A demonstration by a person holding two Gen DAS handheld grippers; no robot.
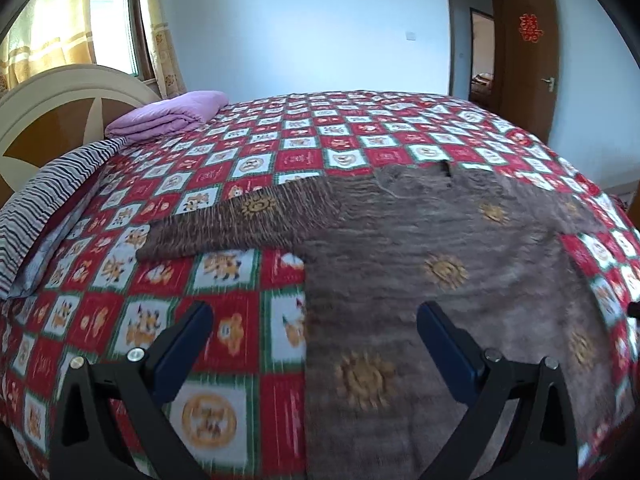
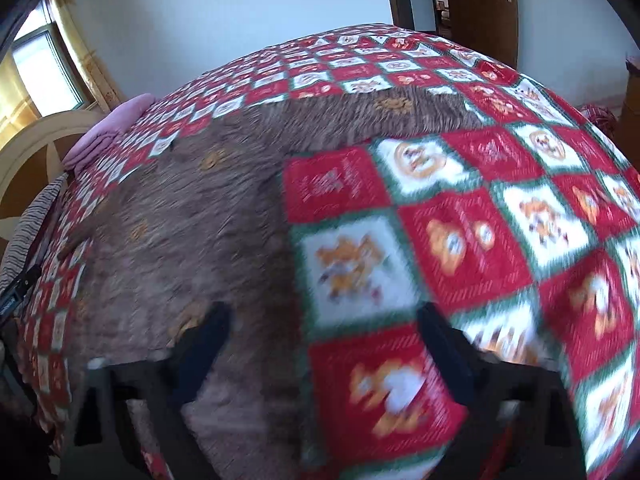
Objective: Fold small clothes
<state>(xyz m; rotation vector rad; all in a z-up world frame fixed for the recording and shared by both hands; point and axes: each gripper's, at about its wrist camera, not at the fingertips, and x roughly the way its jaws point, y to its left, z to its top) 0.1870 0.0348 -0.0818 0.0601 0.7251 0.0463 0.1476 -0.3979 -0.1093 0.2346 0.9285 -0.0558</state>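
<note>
A brown knitted sweater with yellow sun motifs lies flat on the bed, its sleeve stretched out to the left. My left gripper is open and empty above the sweater's left edge near the hem. In the right wrist view the same sweater lies to the left, its other sleeve reaching right. My right gripper is open and empty over the sweater's right edge; this view is blurred.
The bed has a red, white and green checked cover. A folded purple blanket and a striped pillow lie by the headboard. A brown door stands open at the far right.
</note>
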